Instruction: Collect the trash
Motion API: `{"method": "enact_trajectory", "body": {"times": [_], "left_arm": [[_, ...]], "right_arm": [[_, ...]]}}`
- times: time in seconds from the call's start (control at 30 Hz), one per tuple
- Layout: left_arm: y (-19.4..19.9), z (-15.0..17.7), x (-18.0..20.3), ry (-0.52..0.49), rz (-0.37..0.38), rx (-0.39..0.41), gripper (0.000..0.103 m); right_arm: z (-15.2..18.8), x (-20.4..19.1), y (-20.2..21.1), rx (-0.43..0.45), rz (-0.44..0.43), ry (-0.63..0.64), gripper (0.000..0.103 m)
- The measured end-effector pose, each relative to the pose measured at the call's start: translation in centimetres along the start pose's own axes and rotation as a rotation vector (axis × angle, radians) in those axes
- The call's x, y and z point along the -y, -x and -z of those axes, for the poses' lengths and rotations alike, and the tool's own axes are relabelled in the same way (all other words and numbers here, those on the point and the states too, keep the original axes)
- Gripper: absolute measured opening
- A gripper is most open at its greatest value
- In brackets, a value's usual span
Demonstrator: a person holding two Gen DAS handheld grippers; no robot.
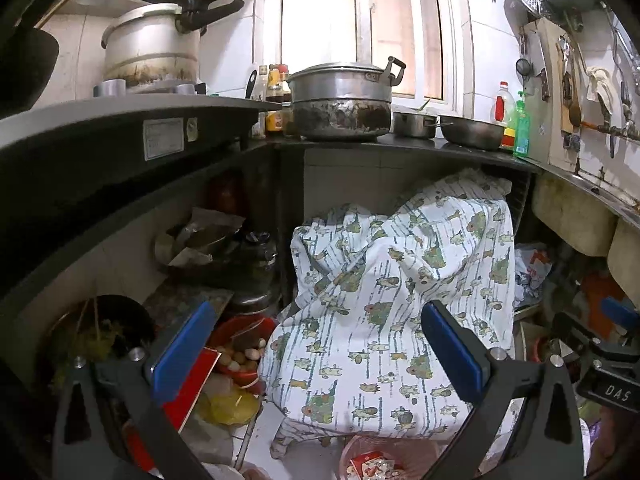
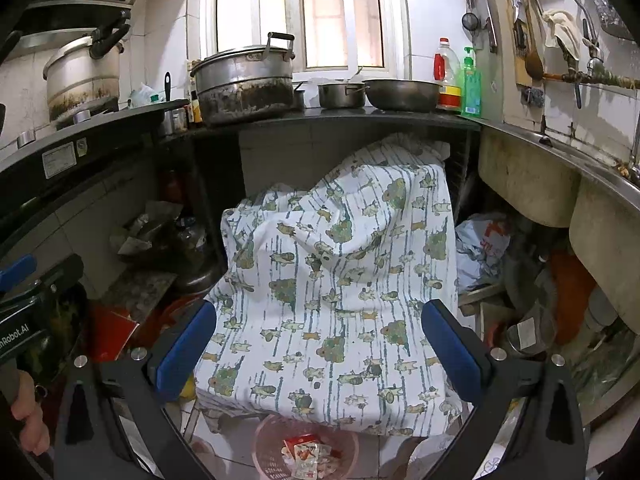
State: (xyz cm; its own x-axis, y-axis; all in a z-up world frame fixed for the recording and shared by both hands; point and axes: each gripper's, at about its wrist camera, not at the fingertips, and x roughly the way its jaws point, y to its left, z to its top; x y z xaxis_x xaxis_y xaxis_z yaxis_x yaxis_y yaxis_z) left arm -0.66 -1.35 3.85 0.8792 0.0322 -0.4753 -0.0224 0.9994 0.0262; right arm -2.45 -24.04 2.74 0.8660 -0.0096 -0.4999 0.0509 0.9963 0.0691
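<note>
cloth (image 2: 340, 280) drapes a bulk under the table (image 2: 320, 118) | basket (image 2: 304, 448) on floor before it | steamer pot (image 2: 244, 80) on table above | dish-soap bottle (image 2: 471, 84) right of bowl (image 2: 402, 94)

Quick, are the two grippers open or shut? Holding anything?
Left gripper: open, holding nothing.
Right gripper: open, holding nothing.

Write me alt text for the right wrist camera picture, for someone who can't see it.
An open right hand-held gripper points at a printed cloth draped over something bulky under a dark kitchen counter. On the floor just below sits a pink basket holding wrappers. A sooty lidded pot, bowls and bottles stand on the counter above.
</note>
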Motion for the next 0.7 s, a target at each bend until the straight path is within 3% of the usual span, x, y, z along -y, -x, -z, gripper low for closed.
{"method": "enact_trajectory", "body": {"times": [0.7], "left_arm": [[-0.99, 0.41, 0.37, -0.042, -0.038, -0.022, 0.103]], "right_arm": [[0.33, -0.04, -0.85, -0.006, 0.040, -0.008, 0.103]]}}
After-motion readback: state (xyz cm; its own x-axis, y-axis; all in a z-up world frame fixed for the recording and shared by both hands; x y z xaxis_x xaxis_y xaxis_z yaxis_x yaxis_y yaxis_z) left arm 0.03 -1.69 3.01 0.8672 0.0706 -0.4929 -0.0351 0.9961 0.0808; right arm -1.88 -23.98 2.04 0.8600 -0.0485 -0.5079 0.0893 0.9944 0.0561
